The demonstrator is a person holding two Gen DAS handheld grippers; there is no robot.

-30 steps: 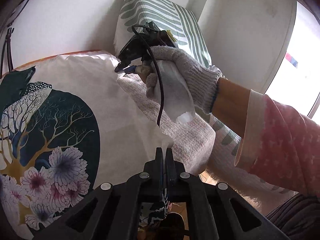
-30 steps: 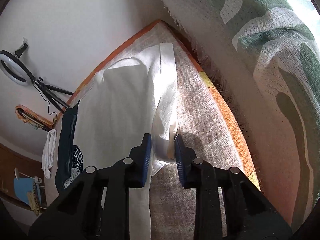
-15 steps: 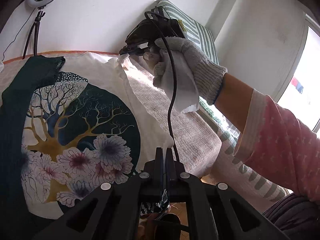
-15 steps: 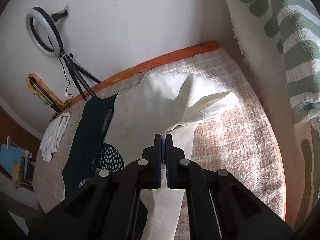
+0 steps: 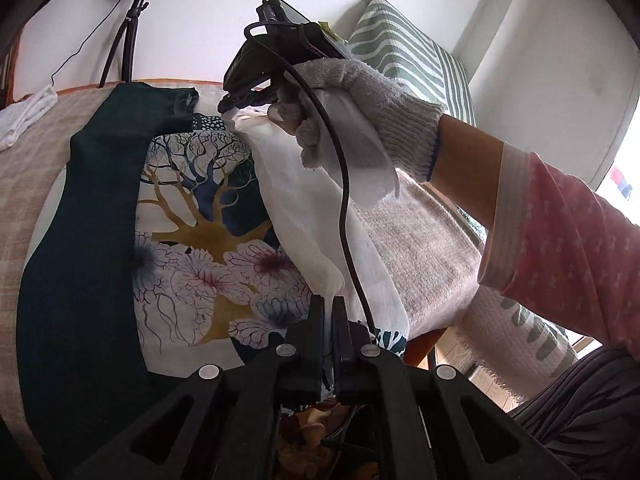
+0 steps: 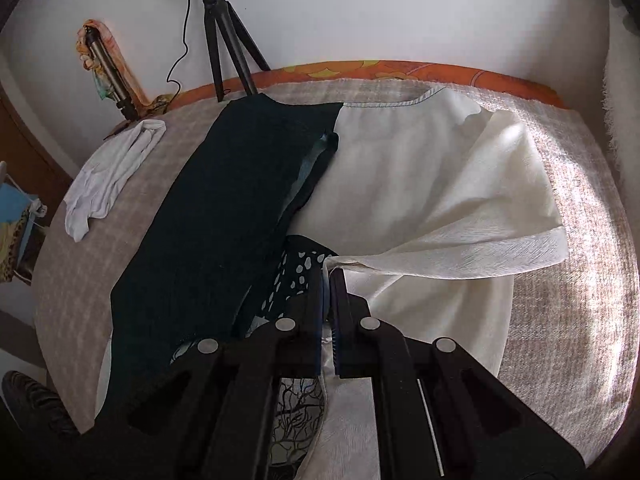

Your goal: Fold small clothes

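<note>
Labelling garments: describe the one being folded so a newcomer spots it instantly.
On the beige woven cover below the tripod lies a cream T-shirt. Unlike the plain white cloth nearby, it bears a tree-and-flower print and a dark sleeve.

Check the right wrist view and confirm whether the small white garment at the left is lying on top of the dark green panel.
No, the small white garment lies apart from the dark green panel, on bare blanket.

Lighting: daylight entered from a window [image 5: 624, 168] at the right, overexposed to white. Sunlit patches fell on the woven bed cover [image 6: 580, 208]; the dark cloth [image 6: 224, 208] lost detail. Both views were sharp (fisheye, bowed walls, black vignetted corners). Foreground stayed shadowed.
</note>
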